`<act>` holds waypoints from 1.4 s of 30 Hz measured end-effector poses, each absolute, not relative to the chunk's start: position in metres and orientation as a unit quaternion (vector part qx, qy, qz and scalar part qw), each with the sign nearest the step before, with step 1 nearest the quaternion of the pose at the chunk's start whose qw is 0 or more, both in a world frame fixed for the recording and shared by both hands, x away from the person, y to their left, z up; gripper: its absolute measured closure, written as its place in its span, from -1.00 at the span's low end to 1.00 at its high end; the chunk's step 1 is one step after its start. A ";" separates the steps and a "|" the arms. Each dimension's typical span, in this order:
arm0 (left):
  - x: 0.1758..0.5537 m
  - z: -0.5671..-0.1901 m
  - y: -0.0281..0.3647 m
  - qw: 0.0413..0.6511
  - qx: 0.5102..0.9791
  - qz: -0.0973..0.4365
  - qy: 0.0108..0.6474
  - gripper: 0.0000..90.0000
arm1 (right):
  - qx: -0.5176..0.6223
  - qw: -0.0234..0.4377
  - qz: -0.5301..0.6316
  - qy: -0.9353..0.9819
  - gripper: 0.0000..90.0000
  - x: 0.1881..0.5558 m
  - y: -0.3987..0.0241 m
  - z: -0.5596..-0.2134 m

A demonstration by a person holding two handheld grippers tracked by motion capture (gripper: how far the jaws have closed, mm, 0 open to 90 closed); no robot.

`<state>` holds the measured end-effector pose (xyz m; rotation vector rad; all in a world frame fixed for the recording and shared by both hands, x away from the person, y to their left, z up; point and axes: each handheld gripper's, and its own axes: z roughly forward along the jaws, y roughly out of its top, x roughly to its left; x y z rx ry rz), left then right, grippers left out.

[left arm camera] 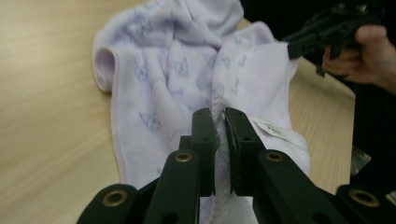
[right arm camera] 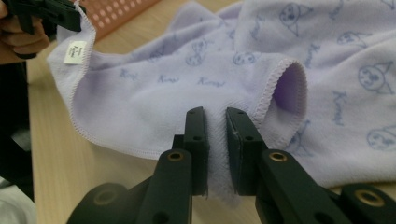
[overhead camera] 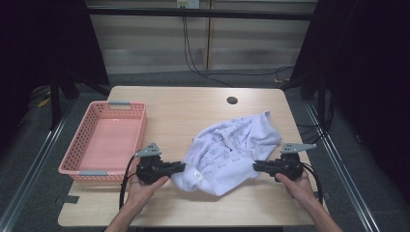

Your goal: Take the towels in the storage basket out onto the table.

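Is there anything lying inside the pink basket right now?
No, the pink basket at the table's left shows just its bare floor, while the towel lies on the table beside it.

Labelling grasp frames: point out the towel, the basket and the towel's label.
towel [overhead camera: 232, 145], high view, middle of the crumpled cloth.
basket [overhead camera: 141, 126], high view, right side wall.
label [right arm camera: 74, 51], right gripper view, centre of the white tag at the towel's corner.
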<state>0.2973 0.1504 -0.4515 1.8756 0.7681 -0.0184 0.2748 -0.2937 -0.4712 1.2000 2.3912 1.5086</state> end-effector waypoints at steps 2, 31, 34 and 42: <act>0.300 -0.445 0.154 0.536 0.779 0.004 0.324 0.84 | 0.388 0.039 0.488 0.781 0.78 0.276 -0.293 -0.467; 0.322 -0.410 0.170 0.596 0.730 0.028 0.333 0.84 | 0.404 0.070 0.549 0.729 0.95 0.291 -0.333 -0.400; 0.329 -0.394 0.166 0.596 0.733 0.042 0.325 0.84 | 0.406 0.085 0.559 0.718 0.95 0.299 -0.337 -0.383; 0.350 -0.358 0.162 0.616 0.719 0.059 0.317 0.84 | 0.409 0.123 0.566 0.706 0.95 0.327 -0.344 -0.339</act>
